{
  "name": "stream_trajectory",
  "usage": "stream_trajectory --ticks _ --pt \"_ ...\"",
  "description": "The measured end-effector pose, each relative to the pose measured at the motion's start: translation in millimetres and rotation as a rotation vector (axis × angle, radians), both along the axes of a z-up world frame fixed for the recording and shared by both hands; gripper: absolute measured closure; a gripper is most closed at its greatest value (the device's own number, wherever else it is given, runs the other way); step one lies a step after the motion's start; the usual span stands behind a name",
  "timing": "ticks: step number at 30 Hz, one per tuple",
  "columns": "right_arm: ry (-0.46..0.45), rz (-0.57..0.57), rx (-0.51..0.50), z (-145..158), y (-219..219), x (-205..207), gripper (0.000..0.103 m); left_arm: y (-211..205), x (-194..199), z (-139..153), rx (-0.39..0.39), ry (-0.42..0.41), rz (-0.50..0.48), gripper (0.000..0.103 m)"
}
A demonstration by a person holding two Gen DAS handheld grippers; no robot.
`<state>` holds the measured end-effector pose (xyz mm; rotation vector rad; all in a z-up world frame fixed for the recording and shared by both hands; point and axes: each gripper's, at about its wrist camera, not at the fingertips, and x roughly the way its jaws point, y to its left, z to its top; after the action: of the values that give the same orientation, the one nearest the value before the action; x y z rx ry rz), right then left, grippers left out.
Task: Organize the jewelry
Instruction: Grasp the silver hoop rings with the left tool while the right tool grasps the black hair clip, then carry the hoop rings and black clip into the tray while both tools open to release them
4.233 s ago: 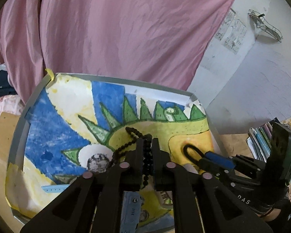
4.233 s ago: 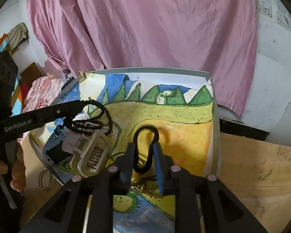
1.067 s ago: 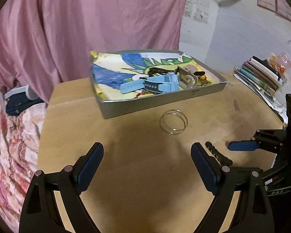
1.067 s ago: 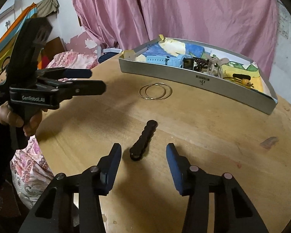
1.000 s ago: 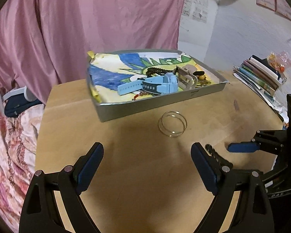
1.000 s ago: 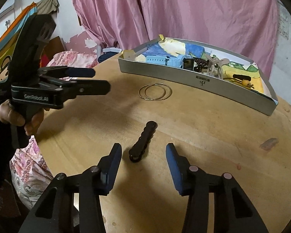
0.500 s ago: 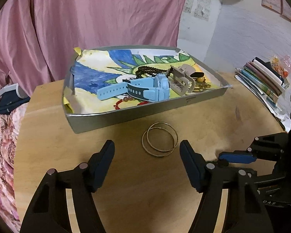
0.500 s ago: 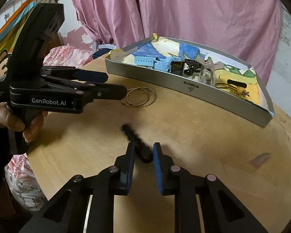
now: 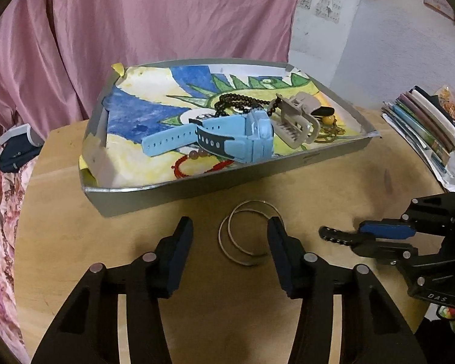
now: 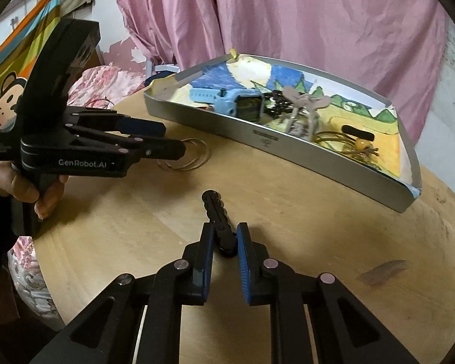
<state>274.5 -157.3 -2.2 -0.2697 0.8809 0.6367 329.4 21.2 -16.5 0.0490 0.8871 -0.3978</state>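
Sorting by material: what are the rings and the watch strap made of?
Rings: thin wire hoops with a pale metallic glint, probably metal. Watch strap: matte light blue, bending, with punched holes, likely rubber or silicone.

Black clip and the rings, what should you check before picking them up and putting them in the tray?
1. Right gripper shut on black hair clip: ok.
2. Clip lifted off the wooden table: cannot tell.
3. Left gripper open: ok.
4. Thin metal bangles between its fingers: not ok, one finger overlaps them.
5. Free spot in tray: ok, bare paper on the blue side.
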Motion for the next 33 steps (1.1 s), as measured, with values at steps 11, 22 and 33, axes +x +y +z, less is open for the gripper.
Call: stream_trajectory --ticks 11,22,33 --pt "0.011 0.023 0.012 0.6 -7.3 8.8 0.088 -16.8 4.8 -3.1 0.096 -0.014 0.010 0.090" --pt "0.015 0.015 0.030 0.8 -11.3 10.3 0.088 -17.4 -1.2 -2.1 0.065 0.029 0.041 0.103" --pt "0.021 0.003 0.046 1.6 -14.2 10.3 0.088 5.5 -11.6 4.1 -0.114 0.068 0.086 0.103"
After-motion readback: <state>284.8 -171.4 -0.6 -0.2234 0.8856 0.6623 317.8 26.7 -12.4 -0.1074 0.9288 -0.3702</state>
